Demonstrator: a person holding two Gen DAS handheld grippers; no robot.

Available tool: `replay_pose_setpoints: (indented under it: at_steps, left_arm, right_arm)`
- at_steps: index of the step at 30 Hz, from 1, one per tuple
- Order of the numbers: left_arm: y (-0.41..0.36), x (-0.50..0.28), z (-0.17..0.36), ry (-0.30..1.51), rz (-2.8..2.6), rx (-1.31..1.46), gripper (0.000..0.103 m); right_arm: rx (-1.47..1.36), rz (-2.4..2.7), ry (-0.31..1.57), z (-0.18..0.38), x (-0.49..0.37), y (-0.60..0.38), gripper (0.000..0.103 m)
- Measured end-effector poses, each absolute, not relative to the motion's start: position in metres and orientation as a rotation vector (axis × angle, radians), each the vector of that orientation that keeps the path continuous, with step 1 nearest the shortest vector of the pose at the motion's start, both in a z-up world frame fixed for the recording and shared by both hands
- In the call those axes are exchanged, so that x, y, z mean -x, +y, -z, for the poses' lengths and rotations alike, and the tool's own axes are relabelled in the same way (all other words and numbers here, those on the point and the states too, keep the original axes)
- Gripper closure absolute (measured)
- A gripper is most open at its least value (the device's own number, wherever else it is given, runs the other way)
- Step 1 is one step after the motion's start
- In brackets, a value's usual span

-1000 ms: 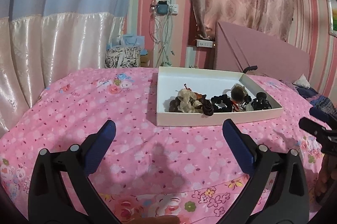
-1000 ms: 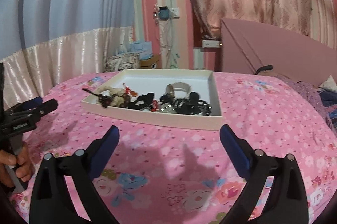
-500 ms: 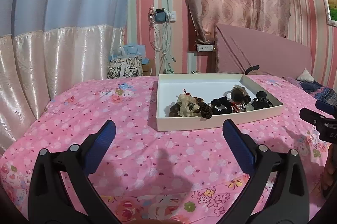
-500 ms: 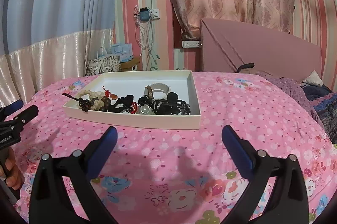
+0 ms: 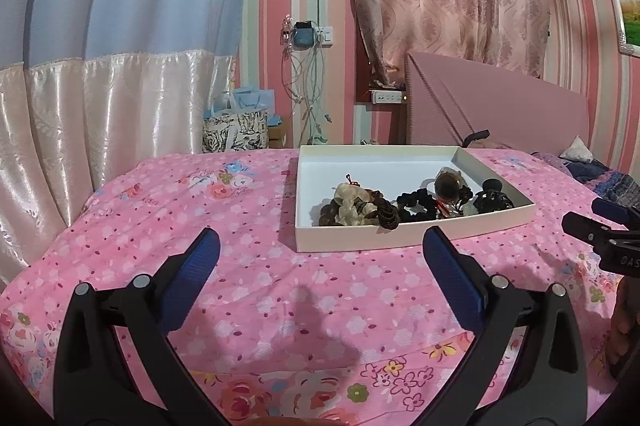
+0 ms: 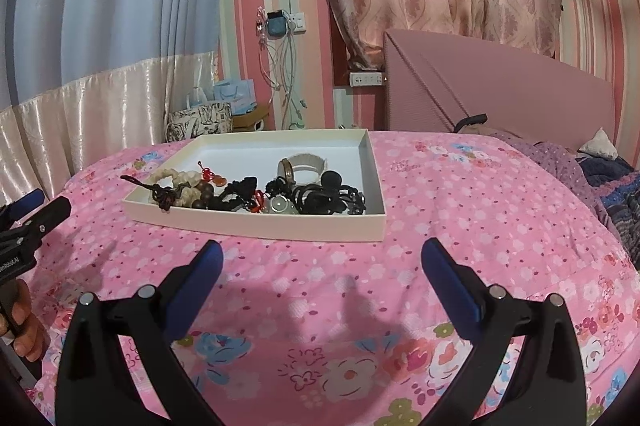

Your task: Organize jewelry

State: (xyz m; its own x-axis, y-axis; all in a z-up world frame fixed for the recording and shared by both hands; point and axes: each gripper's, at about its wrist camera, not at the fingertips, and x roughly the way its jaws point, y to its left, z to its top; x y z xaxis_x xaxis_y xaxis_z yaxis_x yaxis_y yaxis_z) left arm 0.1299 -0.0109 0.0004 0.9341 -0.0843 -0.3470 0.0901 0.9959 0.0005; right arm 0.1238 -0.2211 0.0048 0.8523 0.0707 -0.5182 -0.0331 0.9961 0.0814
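- Shallow white cardboard tray (image 5: 496,218) lies flat on the pink floral cotton bedspread (image 5: 256,290), rims straight, inner floor matte.
- Jewelry heap (image 6: 256,191) crowds the tray's near edge: cream and brown wooden bead bracelets (image 5: 352,206), black cords, red knots, a pale bangle (image 6: 306,165).
- Left gripper (image 5: 320,248): ribbed blue pads spread wide, holding nothing, short of the tray.
- Right gripper (image 6: 318,258): likewise spread, empty.
- Versus 1.0 s ago: both views sit level, tray nearer frame centre; jewelry unmoved.
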Motion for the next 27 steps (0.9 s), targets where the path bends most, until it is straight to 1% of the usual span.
replay_pose_setpoints:
  at_steps: [16,27]
  left_arm:
    - [-0.003,-0.133,-0.0006,0.372,0.105,0.036,0.003]
    - [-0.0093,-0.1305,-0.0008,0.36,0.111,0.0,0.003]
  right_arm:
    - [-0.063,-0.081,0.546,-0.0045,-0.121,-0.2198,0.002]
    - [-0.066,-0.081,0.547,-0.0048,-0.1206,-0.2195,0.002]
